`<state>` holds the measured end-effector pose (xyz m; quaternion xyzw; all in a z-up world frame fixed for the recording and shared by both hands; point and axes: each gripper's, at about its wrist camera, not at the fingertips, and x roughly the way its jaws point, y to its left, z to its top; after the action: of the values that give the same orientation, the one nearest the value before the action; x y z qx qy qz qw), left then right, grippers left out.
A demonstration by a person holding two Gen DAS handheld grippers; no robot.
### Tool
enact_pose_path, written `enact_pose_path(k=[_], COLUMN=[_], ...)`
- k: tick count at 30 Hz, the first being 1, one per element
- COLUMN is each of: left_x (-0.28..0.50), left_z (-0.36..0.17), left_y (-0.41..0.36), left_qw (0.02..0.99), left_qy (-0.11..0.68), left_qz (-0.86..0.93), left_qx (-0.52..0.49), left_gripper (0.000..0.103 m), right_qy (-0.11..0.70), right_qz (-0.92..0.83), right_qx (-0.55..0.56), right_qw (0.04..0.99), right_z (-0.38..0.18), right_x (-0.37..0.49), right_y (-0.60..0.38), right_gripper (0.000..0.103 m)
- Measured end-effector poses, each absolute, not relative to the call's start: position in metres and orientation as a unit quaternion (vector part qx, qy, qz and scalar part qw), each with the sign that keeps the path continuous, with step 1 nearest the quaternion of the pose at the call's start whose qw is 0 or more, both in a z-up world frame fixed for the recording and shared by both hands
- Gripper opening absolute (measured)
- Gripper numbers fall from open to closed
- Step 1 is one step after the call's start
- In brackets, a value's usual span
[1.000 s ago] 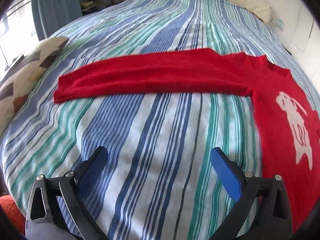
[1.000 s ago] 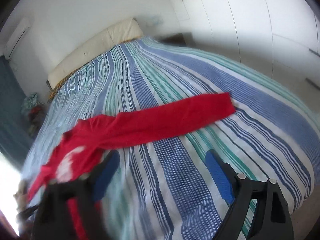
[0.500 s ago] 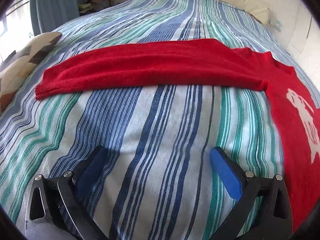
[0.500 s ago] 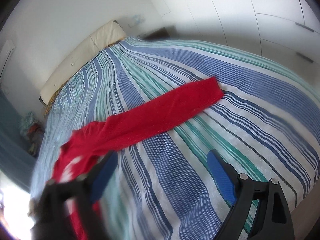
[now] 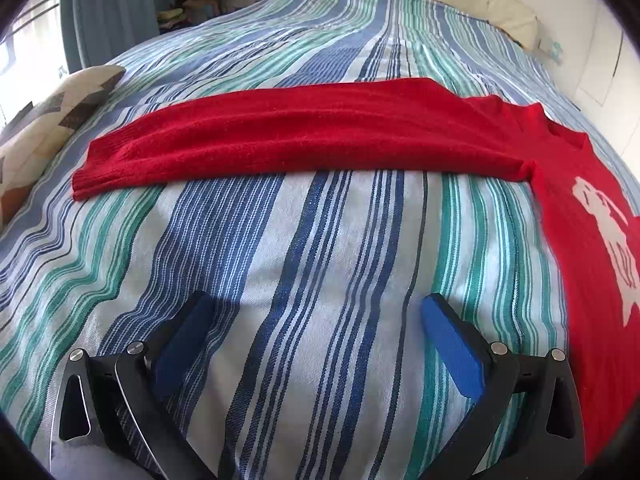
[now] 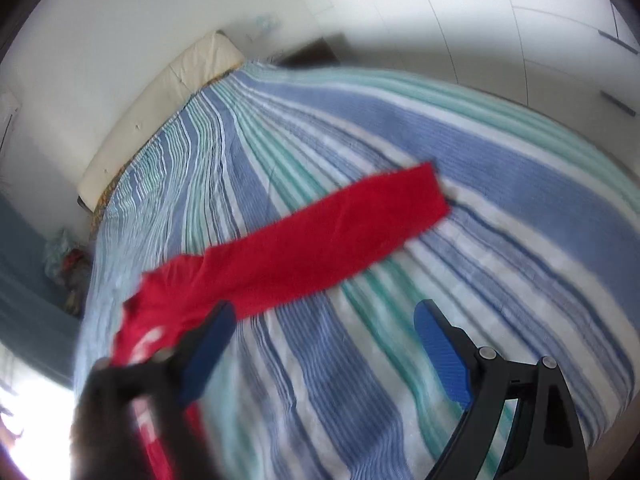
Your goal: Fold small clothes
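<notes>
- Since a second ago, the red sweater [image 5: 580,208] has grown larger in the left wrist view and its outstretched sleeve [image 5: 288,136] now sits lower and nearer in the frame; in the right wrist view the other sleeve [image 6: 320,240] has swung from nearly level to a steep diagonal, and the whole frame has gone blurred.
- Left gripper [image 5: 316,332] hangs just above the striped bedspread [image 5: 320,264] with its blue-padded jaws spread wide and nothing between them but bare cover.
- Right gripper [image 6: 320,344] is likewise wide apart and empty-handed; its left finger [image 6: 204,356] overlaps the sweater's body in the picture, but whether it touches the cloth cannot be told through the blur.
- The sweater lies flat on the bed, both sleeves stretched out to the sides, its body with a white animal figure [image 5: 608,236] at the right edge of the left wrist view.
- The left gripper's pads are near the sleeve but clearly short of it, with a band of striped cover between.
- A patterned cushion [image 5: 44,128] rests at the bed's left edge.
- A cream headboard [image 6: 160,112] runs along the far end, beside white wardrobe doors [image 6: 520,40].
</notes>
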<state>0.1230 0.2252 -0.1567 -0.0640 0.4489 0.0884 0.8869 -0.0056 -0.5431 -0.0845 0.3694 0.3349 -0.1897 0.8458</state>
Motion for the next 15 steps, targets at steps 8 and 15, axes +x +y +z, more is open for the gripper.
enact_pose_path(k=[8, 15], left_x=[0.123, 0.123], left_z=[-0.157, -0.157], left_y=[0.224, 0.223], left_qw=[0.887, 0.886], left_qy=[0.448, 0.45], left_qz=[0.093, 0.095], left_qx=[-0.059, -0.056], left_gripper=[0.103, 0.103], right_qy=[0.324, 0.308], right_qz=[-0.18, -0.222], right_qx=[0.537, 0.53], right_qw=[0.758, 0.758], right_z=[-0.134, -0.163], right_x=[0.011, 0.024], right_y=[-0.622, -0.638], right_gripper=[0.089, 0.063])
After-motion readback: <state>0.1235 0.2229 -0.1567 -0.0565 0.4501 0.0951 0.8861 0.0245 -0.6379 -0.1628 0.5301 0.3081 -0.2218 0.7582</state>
